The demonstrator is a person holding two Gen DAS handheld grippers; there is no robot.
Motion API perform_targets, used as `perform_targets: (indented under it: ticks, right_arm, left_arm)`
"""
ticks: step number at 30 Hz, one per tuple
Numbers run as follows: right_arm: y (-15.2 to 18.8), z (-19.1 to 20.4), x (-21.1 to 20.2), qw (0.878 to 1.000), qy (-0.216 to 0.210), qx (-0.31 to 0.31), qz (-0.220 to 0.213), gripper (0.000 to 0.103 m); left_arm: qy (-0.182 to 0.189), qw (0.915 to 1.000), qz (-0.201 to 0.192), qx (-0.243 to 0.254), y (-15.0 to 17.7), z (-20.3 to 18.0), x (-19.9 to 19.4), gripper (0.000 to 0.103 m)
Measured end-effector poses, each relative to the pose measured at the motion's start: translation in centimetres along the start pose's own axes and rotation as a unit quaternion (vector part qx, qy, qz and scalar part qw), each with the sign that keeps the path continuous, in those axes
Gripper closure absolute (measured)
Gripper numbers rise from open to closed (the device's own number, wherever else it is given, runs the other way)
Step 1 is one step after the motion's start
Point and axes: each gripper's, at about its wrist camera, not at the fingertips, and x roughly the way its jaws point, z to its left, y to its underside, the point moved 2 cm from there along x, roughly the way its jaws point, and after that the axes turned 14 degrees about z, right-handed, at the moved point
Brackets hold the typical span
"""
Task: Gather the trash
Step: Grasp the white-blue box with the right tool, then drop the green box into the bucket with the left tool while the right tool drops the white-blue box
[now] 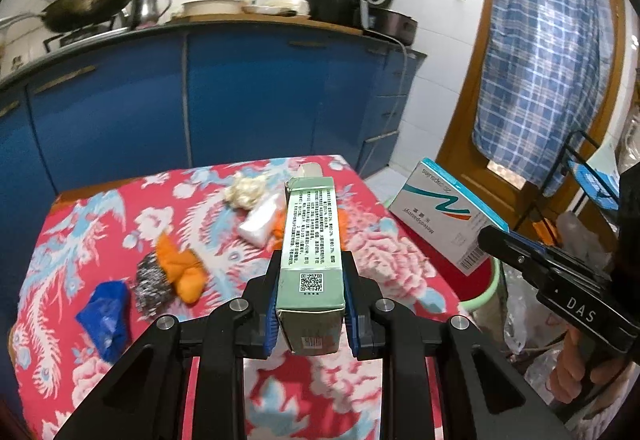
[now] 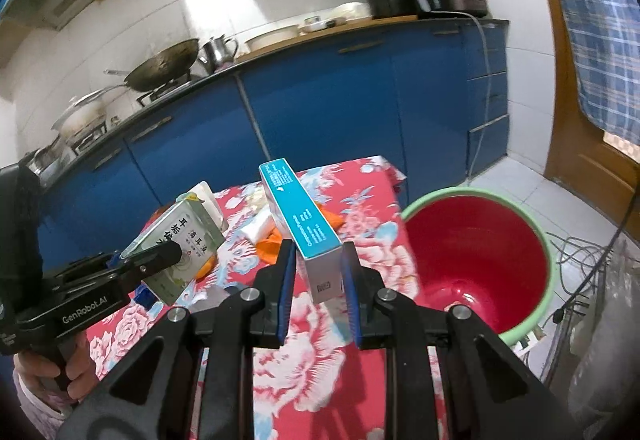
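Green box (image 1: 311, 252), lengthwise away, apparently level

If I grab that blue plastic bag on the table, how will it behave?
The blue plastic bag looks crumpled and thin, so it is probably floppy and very light. Its glossy film may slip between pads. Lying flat on the floral tablecloth, it is unlikely to roll.

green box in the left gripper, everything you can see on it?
The green box is a long, slim carton, seemingly thin card, pale green with dense printed text, a QR code on one face and large characters on another. Its far end flap stands open and the near end looks slightly crushed. It is lifted off the floral tablecloth, clamped near its near end between the blue pads of the left gripper, pointing away from the camera. Nothing else touches it.
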Motion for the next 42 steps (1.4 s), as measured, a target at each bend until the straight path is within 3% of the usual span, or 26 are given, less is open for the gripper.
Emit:
perform_targets:
  ticks: [17, 30, 38, 42]
  right_arm:
    - [0.8, -8.0, -1.8, 0.996, 0.033, 0.083, -0.015, 0.077]
    - [1.9, -13.6, 0.0, 0.989, 0.050, 0.139, 0.003, 0.077]
    - [2.9, -16.3, 2.0, 0.984, 0.054, 0.169, 0.022, 0.077]
    - [3.3, -17.2, 3.0, 0.982, 0.052, 0.178, 0.033, 0.076]
  left_arm:
    - [0.019, 0.9965, 0.028, 0.076, -3.4, -8.4, 5.2, 0.077]
    - [0.040, 0.9921, 0.066, 0.099, -4.3, -13.3, 11.6, 0.077]
    - [0.034, 0.9900, 0.088, 0.105, -4.1, -14.9, 14.6, 0.076]
    - [0.029, 0.9895, 0.091, 0.108, -3.9, -15.4, 15.1, 0.053]
